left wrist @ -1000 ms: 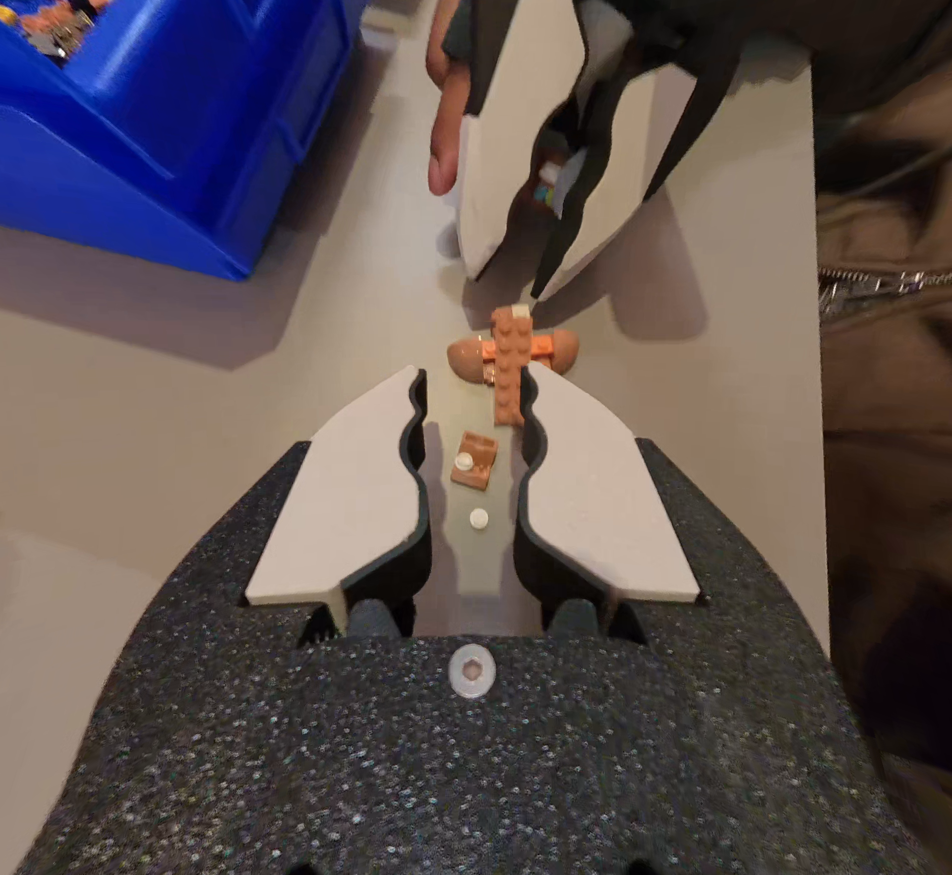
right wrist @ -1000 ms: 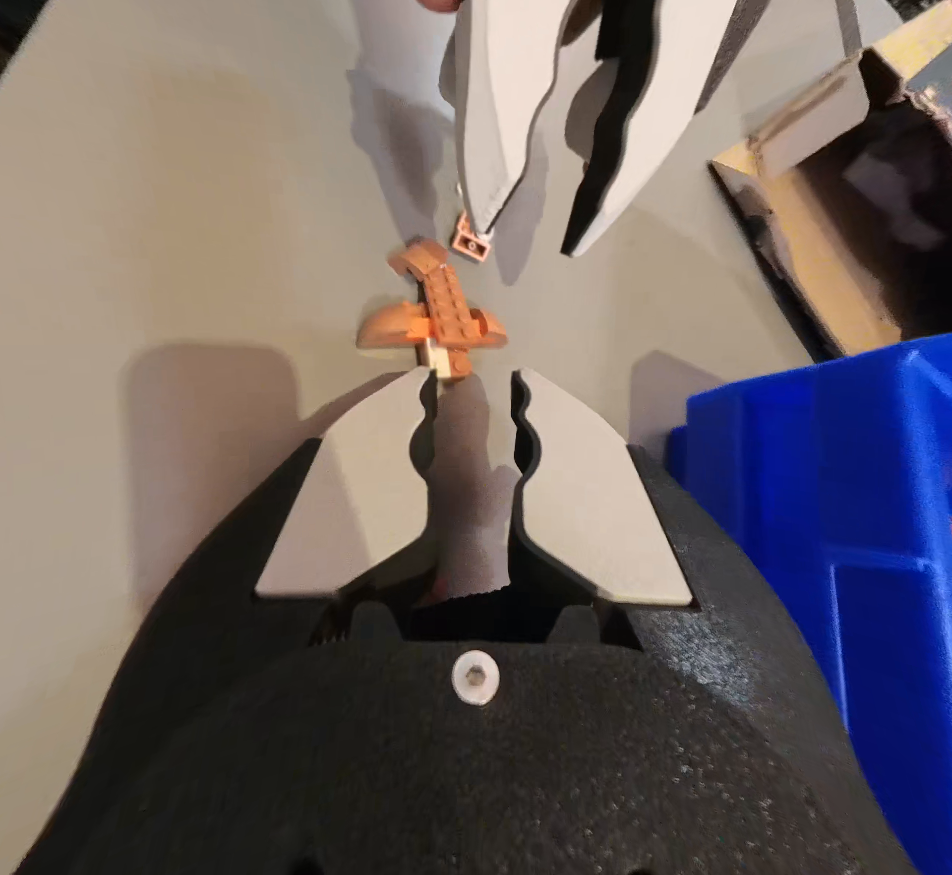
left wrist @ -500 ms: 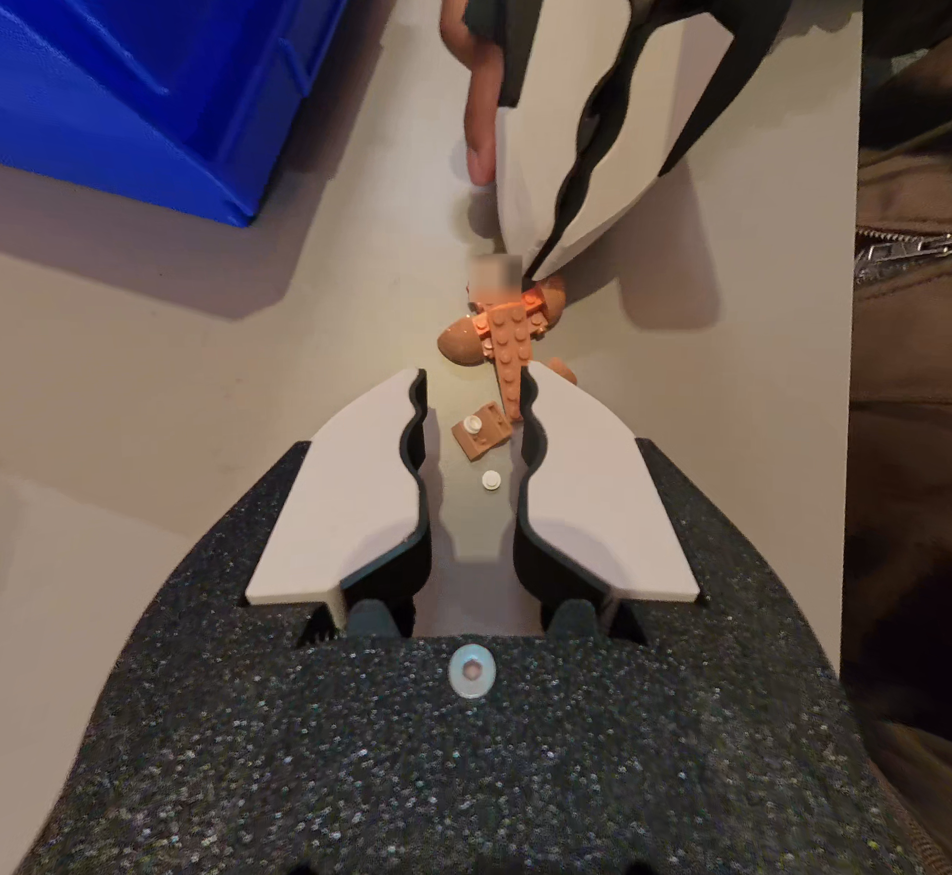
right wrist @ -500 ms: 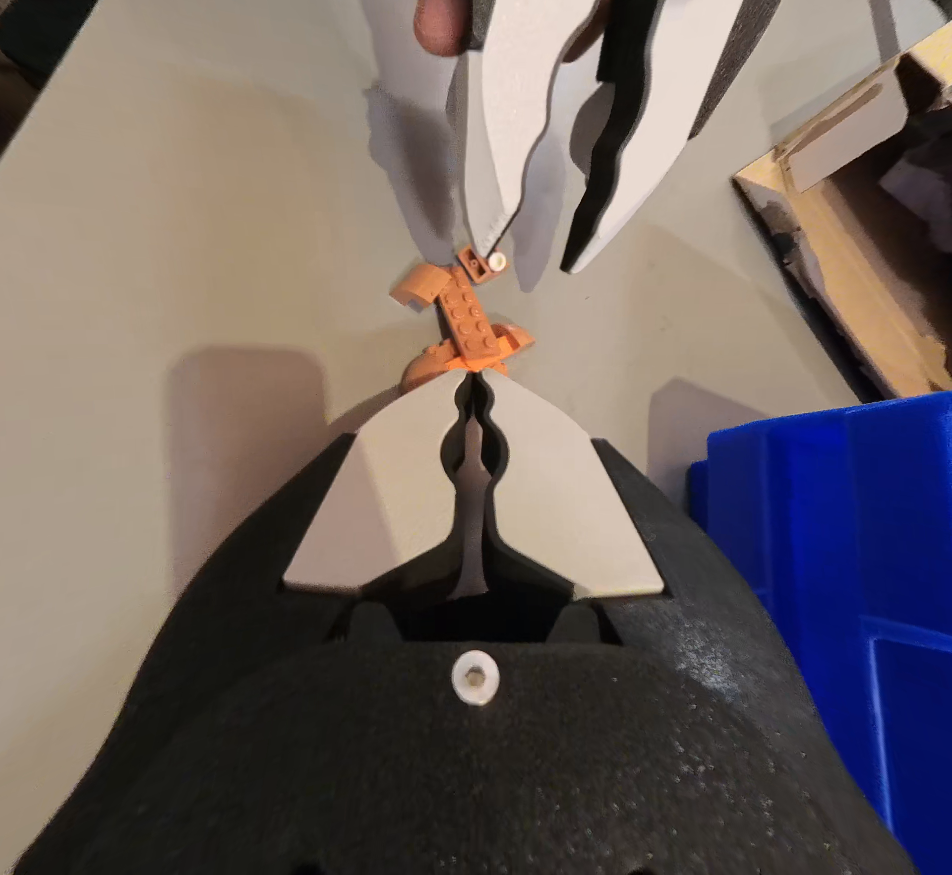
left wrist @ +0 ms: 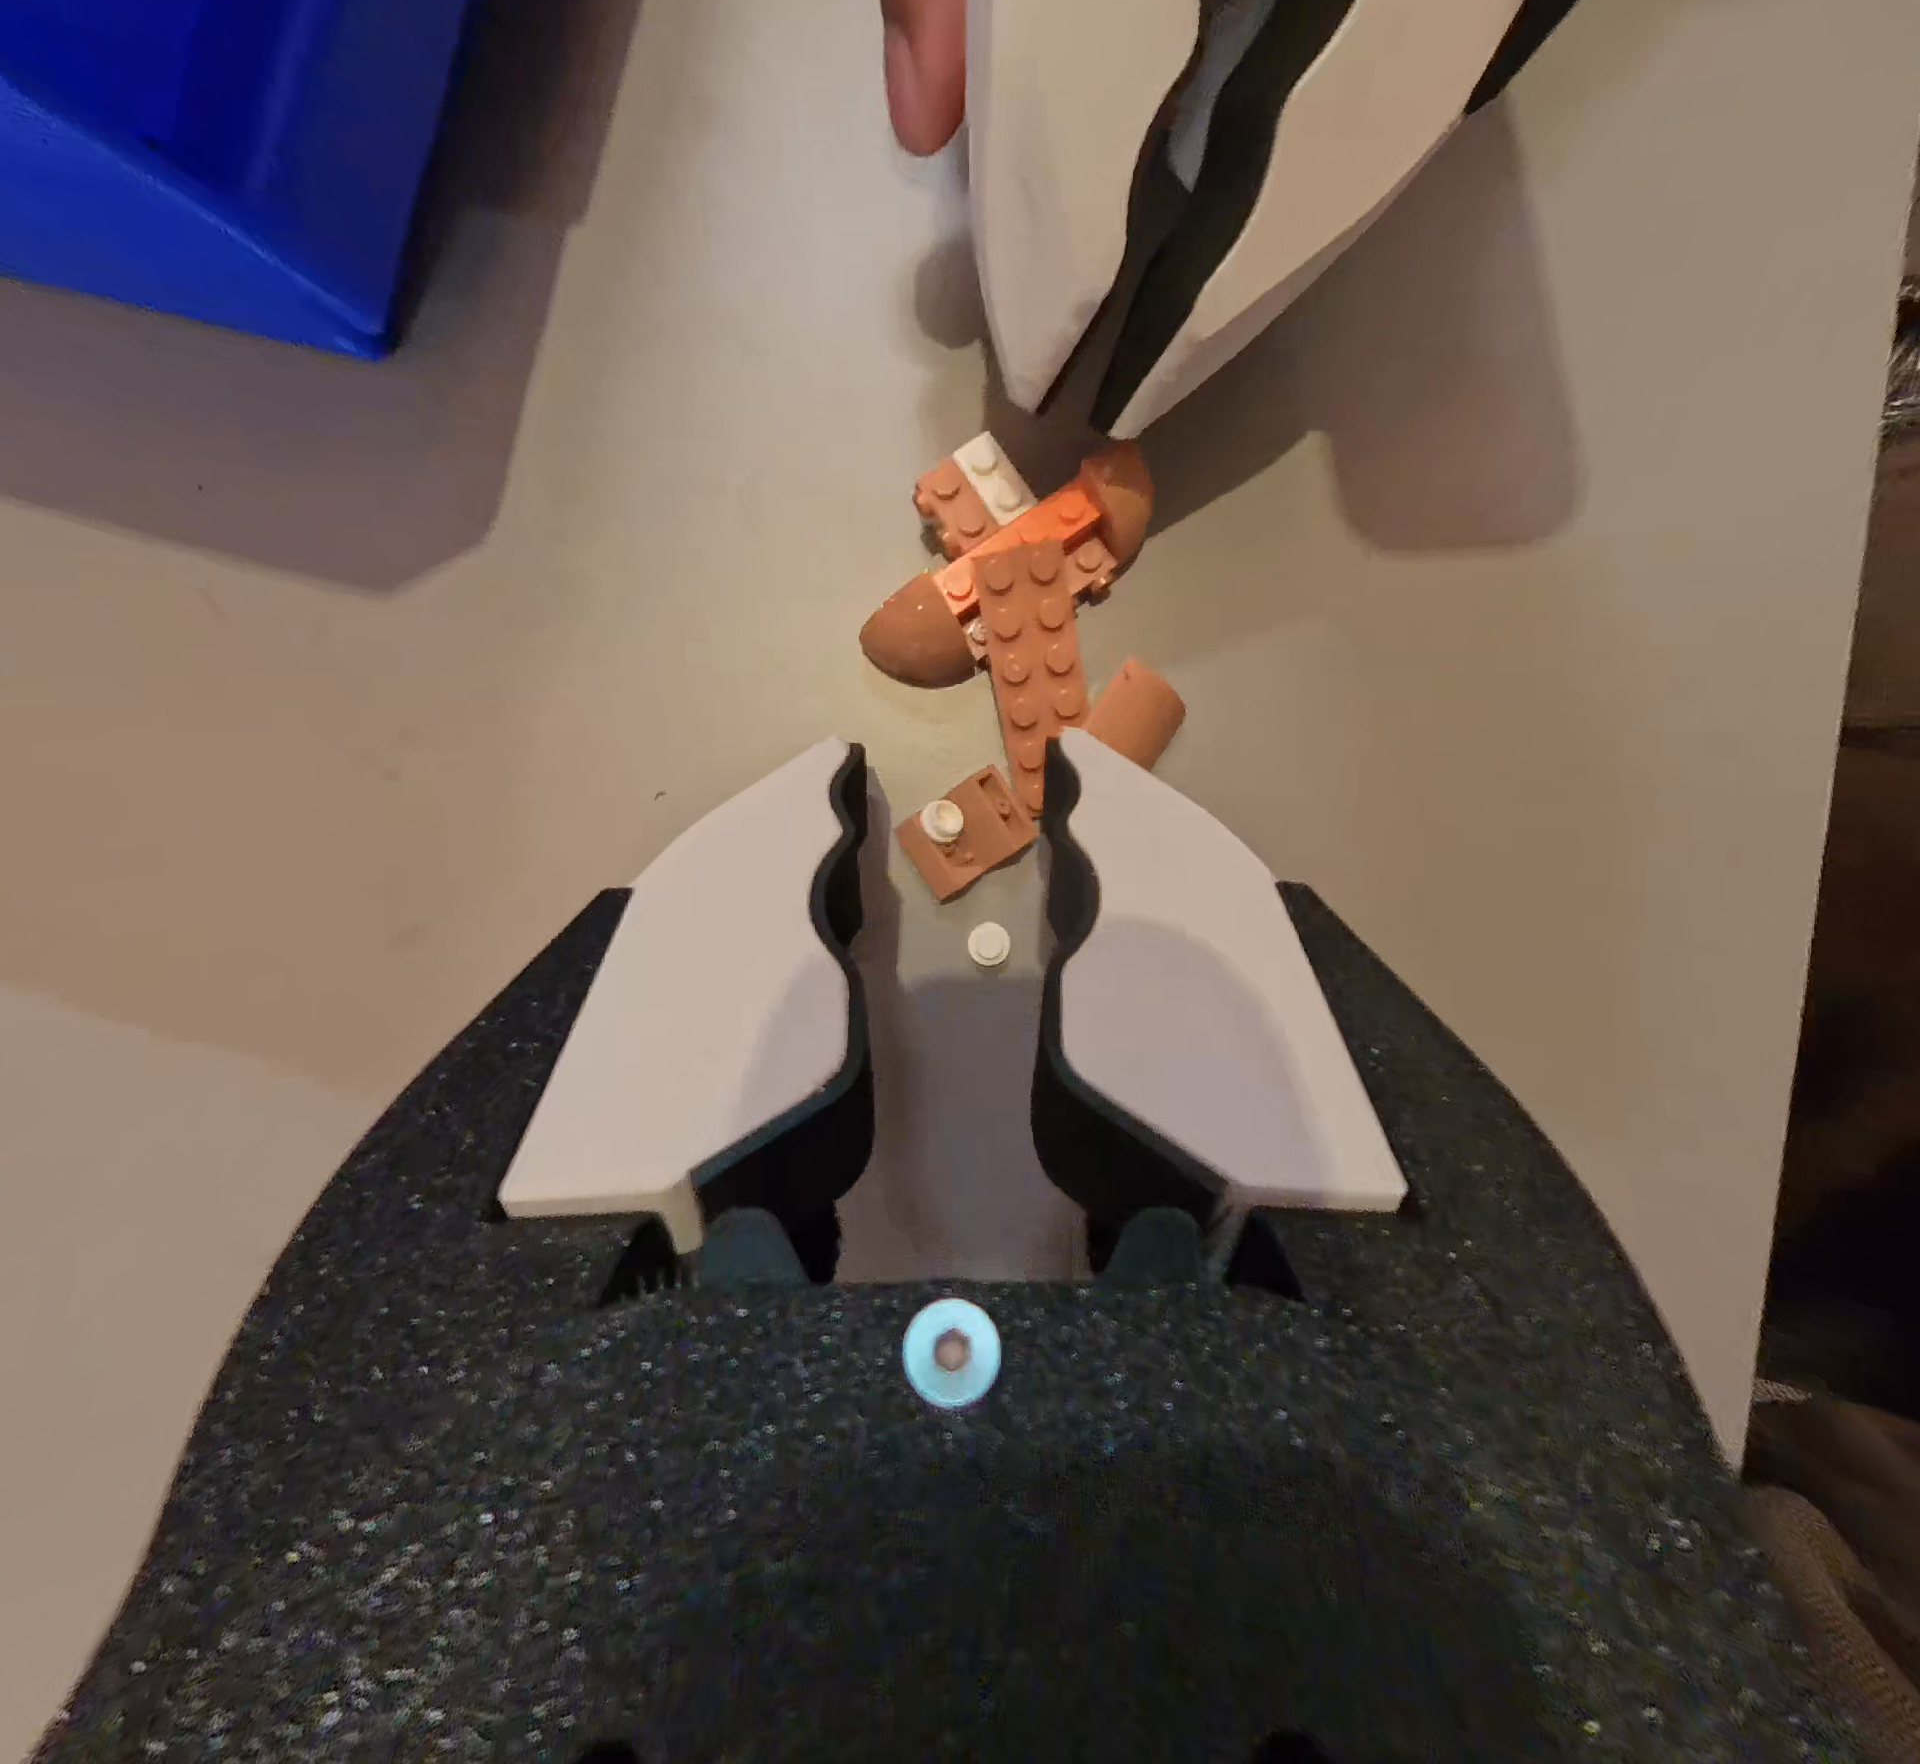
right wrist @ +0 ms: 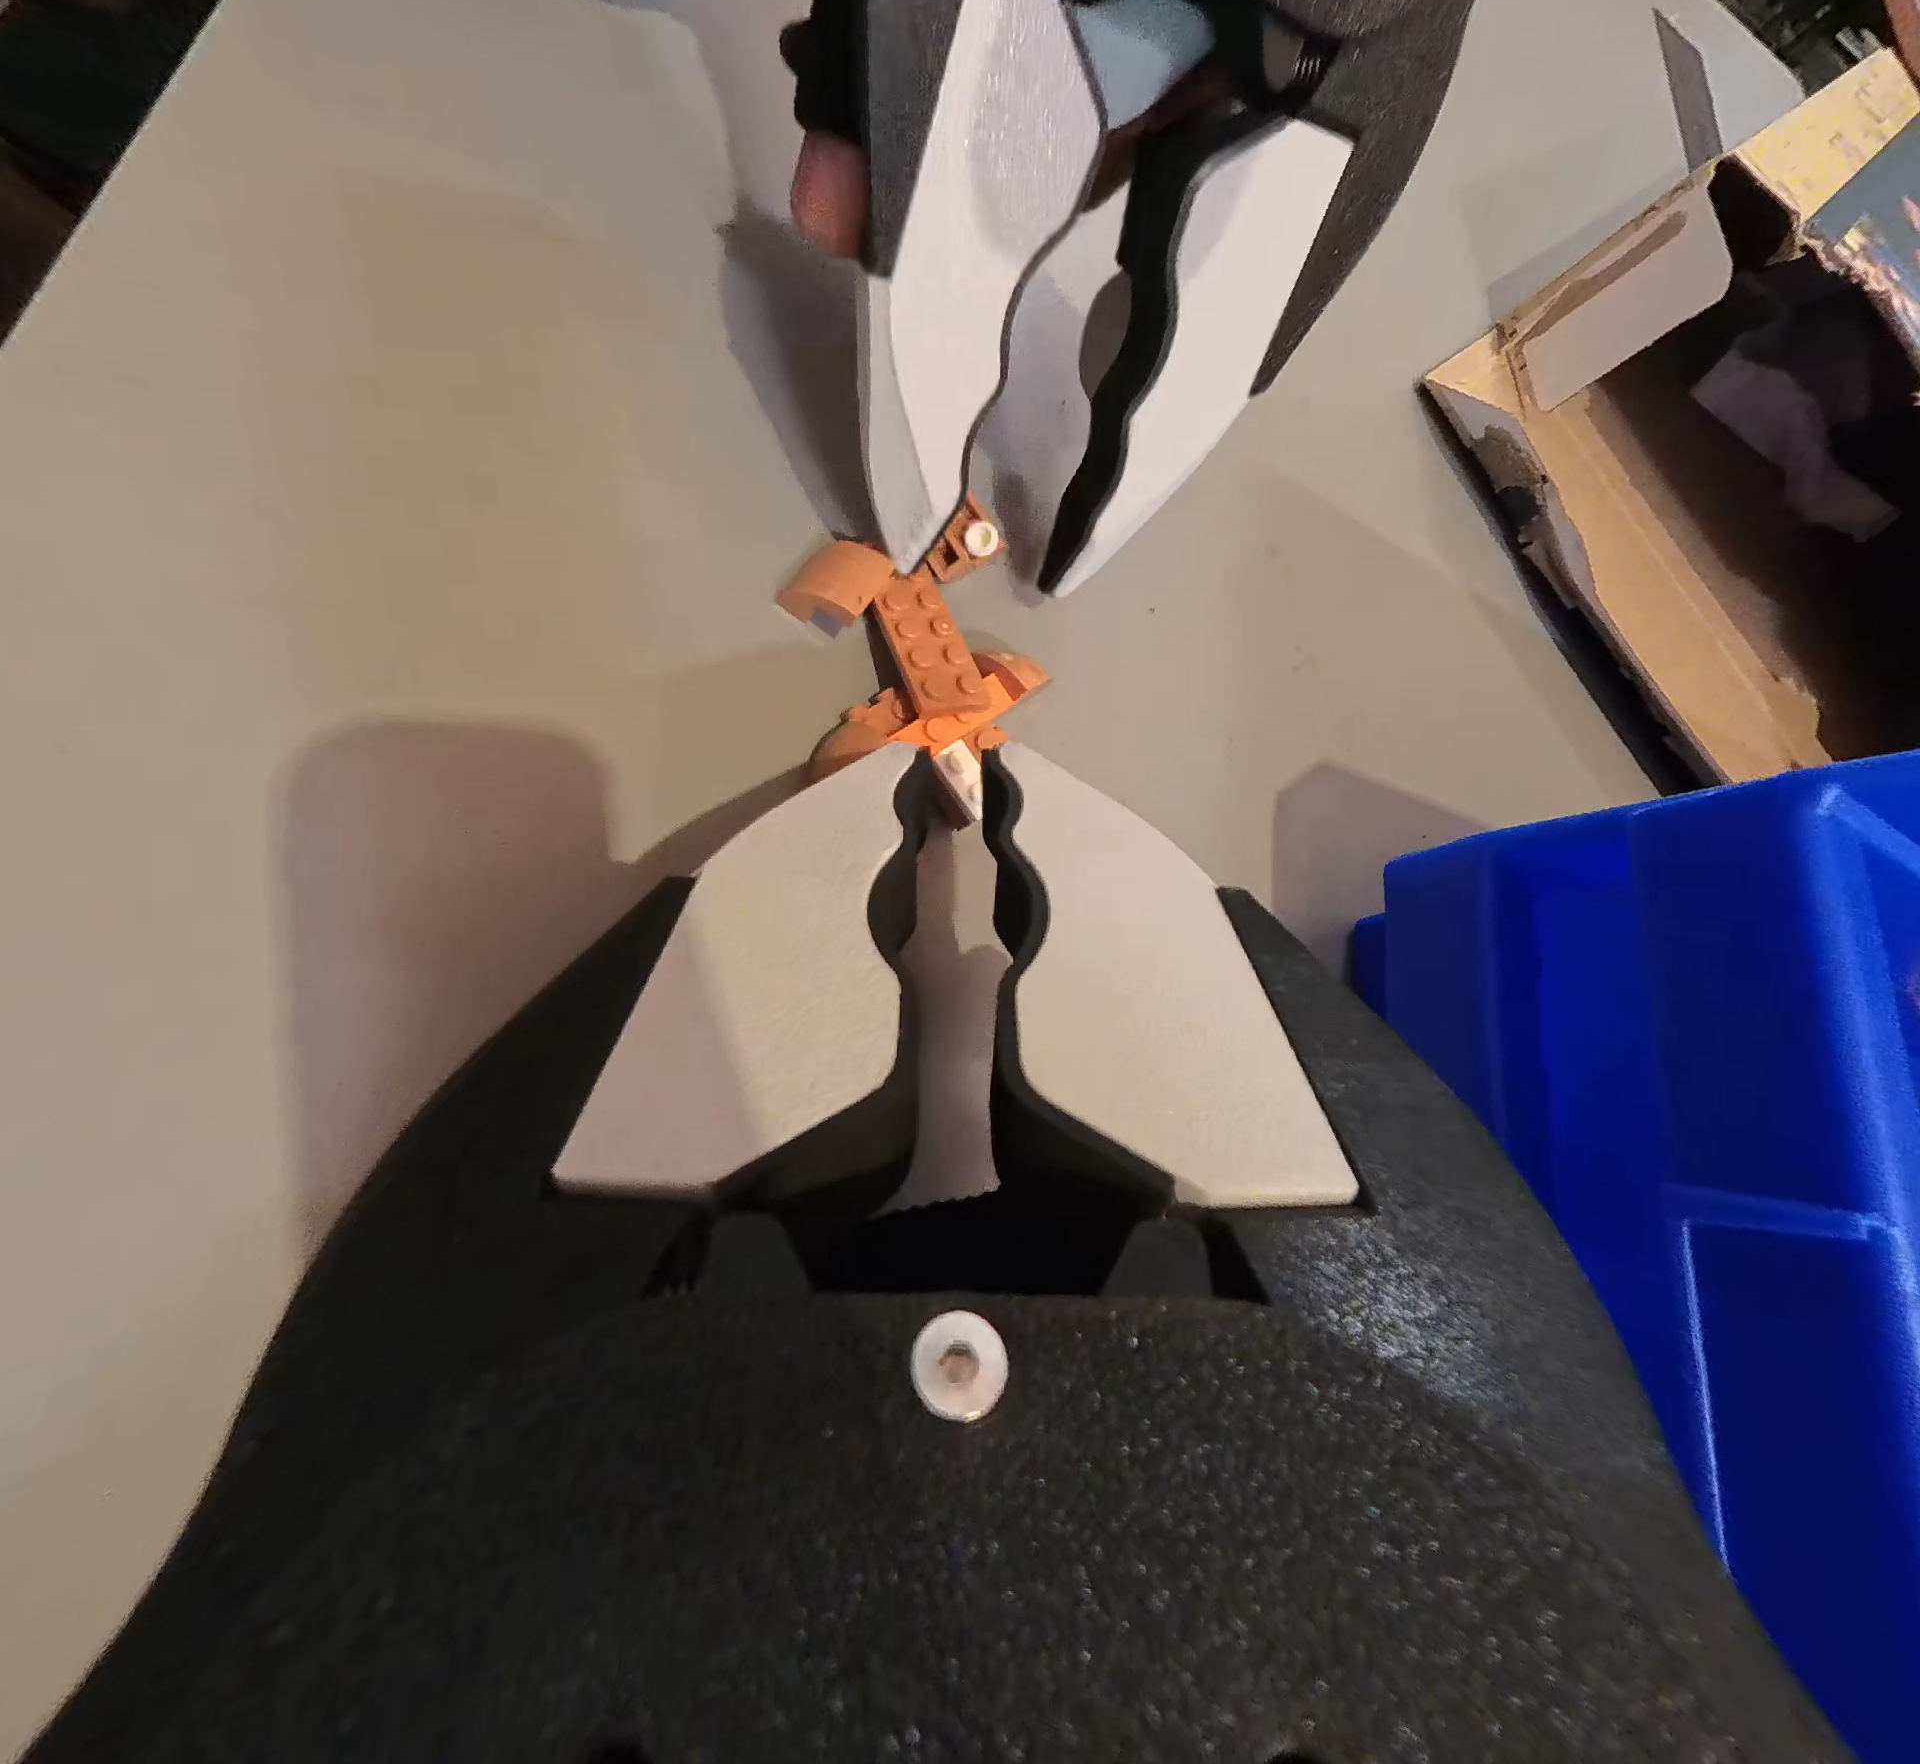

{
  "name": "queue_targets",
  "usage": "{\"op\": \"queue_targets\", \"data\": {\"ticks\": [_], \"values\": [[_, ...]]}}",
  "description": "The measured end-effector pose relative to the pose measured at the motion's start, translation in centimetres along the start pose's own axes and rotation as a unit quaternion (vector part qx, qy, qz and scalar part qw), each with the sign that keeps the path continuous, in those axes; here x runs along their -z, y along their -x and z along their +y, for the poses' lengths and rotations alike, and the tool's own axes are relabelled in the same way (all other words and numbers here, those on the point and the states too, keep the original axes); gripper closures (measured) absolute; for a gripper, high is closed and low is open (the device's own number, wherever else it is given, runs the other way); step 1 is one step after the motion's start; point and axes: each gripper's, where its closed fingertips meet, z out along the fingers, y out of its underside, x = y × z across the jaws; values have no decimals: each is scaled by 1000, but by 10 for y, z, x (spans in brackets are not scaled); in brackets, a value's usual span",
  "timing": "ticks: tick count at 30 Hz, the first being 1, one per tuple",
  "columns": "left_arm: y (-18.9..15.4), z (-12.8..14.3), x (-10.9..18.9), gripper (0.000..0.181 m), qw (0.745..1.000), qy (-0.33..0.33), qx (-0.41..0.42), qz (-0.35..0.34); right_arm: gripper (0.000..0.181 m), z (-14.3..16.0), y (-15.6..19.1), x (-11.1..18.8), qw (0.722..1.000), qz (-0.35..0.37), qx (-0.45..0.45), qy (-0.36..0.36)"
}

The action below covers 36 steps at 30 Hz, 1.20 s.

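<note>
Here, two hand-held grippers meet over an orange brick build on a pale table.
Left gripper: jaws released, wide gap; a small brown plate w/ white stud and a loose white stud lie between them.
Right gripper: jaws clenched on the white end piece of the orange brick build.
Build: its long plate reaches the left gripper's right fingertip; touching or not, can't tell.
Blue bin: beside right gripper.

Both wrist cameras look down close along their fingers, facing each other (sharing the orange brick model).
</note>
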Motion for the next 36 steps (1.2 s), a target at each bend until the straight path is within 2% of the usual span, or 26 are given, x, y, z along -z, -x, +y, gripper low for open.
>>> {"op": "queue_targets", "data": {"ticks": [11,16,23,28,33,36], "values": [[-18,-7,-8,152,999,-3,-6,43,172,4,-2,3,1000,11,-5,2],[-21,-15,-4,155,998,-24,13,55,172,7,0,1,1000,16,7,14],[-26,-9,-15,159,999,18,21,46,172,9,0,1,1000,21,11,19],[-27,-12,-15,162,999,24,11,42,172,8,-1,1,999,27,17,17],[-27,-20,-6,164,999,-9,4,48,169,-1,0,5,998,35,45,-10],[-31,-31,1,164,997,-46,-19,52,158,-9,5,8,998,23,46,-33]]}}
